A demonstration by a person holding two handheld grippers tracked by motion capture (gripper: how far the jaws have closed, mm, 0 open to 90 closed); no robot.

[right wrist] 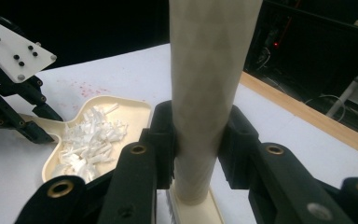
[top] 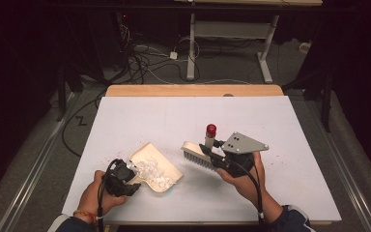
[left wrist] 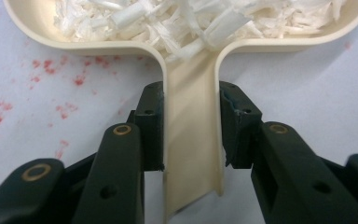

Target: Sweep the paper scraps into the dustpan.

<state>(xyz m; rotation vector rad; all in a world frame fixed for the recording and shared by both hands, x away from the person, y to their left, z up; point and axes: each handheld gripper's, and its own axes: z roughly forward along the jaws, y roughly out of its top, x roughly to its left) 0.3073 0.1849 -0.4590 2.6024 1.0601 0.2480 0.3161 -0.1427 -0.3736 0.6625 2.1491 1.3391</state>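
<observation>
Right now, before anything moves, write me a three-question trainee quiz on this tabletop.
1. True or false: the left gripper is shut on the dustpan's handle.
2. Multiple choice: what lies in the dustpan? A) red beads B) white shredded scraps C) nothing
3. Fill in: the right gripper grips the ____ of the brush, whose red-capped end points up.

Key: 1. True: its fingers press both sides of the cream handle. 2. B: the white scraps are piled in the pan, while the red specks sit on the white table sheet beside it. 3. Handle.
</observation>
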